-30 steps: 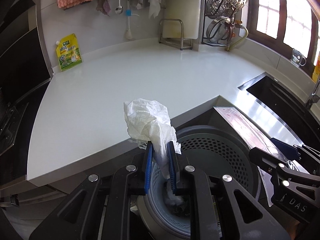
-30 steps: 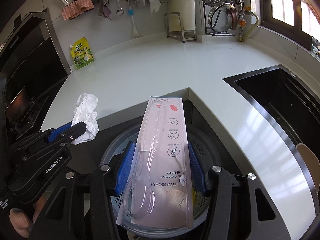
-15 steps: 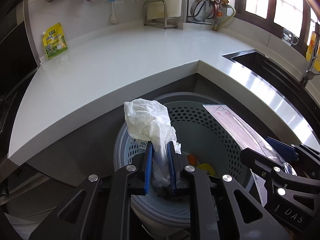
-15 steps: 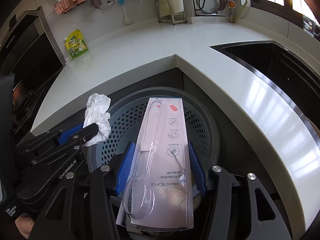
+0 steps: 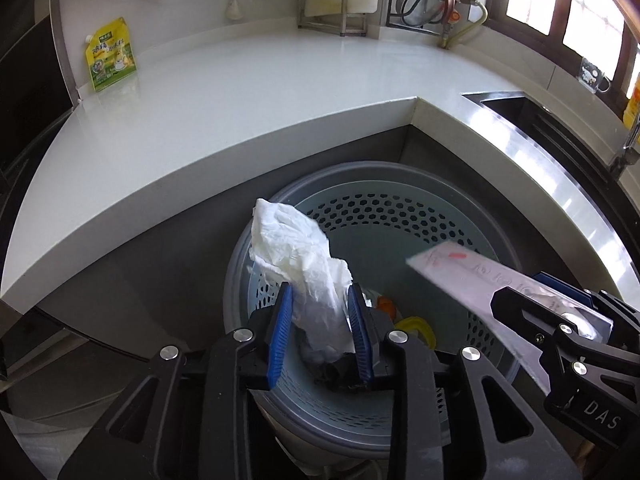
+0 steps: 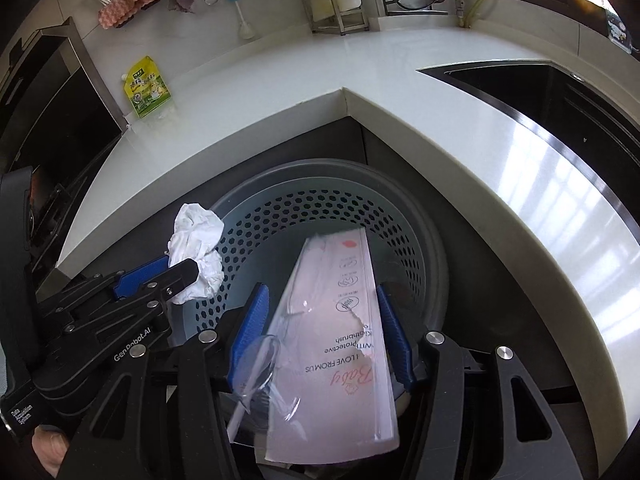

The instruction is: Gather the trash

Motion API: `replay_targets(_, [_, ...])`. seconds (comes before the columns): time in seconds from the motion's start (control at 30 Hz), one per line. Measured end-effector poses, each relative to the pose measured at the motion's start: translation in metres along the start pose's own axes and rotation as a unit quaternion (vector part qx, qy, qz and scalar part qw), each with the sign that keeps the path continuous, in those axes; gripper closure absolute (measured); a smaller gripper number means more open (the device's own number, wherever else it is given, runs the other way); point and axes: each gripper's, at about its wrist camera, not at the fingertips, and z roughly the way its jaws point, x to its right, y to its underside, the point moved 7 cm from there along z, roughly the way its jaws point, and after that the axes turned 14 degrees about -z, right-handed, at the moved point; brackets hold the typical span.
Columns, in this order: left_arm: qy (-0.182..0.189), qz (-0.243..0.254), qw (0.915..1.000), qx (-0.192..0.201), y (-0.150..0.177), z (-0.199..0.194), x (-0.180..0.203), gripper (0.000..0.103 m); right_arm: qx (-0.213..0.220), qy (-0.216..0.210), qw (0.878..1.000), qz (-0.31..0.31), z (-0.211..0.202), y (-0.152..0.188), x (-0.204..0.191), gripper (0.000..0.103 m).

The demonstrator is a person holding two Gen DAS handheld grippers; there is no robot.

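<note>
- The white, glossy L-shaped worktop (image 5: 248, 92) fills the upper half of both views; I see no loose trash on it, only a yellow-green stand-up pouch (image 5: 110, 60) against the wall at upper left.
- Below its inner corner, centre frame, sits the round grey-blue perforated plastic bin (image 5: 400, 216), with a few orange and yellow scraps at the bottom. Both my loads hang over its mouth.
- The long flat pink-and-clear plastic toothbrush package (image 6: 340, 332) lies lengthwise between the blue fingers of the right gripper (image 6: 320, 336), lower centre of the right view. The fingers are opening; the package looks tilted and loose, the pads no longer pressing on it. I judge it light, fairly stiff and slick, its edge torn; best held across its narrow width, near mid-length.
- The crumpled white tissue wad (image 5: 304, 268) stands up between the fingers of the left gripper (image 5: 320, 336), lower centre of the left view, over the bin's near-left rim. These fingers are opening too, yet the paper is bulging out to touch both pads. It is very light, soft and springy, so I expect it to cling and need a wider opening.
</note>
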Motion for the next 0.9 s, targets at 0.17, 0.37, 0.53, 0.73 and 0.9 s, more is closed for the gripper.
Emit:
replay_targets(0.17, [-0.002, -0.012, 0.9997, 0.023, -0.005, -0.010, -0.005, 0.029, 0.015, 0.002, 1.000, 0.007, -0.006, -0.001, 0.005, 0.034])
replay_targets(0.37, [-0.002, -0.014, 0.9996, 0.025, -0.005, -0.015, -0.007, 0.028, 0.018, 0.002, 1.000, 0.015, -0.007, 0.004, 0.007, 0.034])
replay_targets(0.53, [-0.008, -0.013, 0.9994, 0.030, -0.005, -0.018, -0.010, 0.019, 0.028, 0.010, 0.999, 0.021, -0.011, 0.007, 0.010, 0.034])
replay_targets(0.73, [-0.013, -0.017, 0.9992, 0.035, -0.008, -0.021, -0.014, 0.016, 0.028, 0.031, 0.999, 0.014, -0.011, 0.010, 0.012, 0.034])
replay_targets(0.9, [-0.016, -0.019, 0.9985, 0.049, -0.011, -0.029, -0.015, 0.010, 0.032, 0.038, 0.999, 0.006, -0.014, 0.010, 0.009, 0.032])
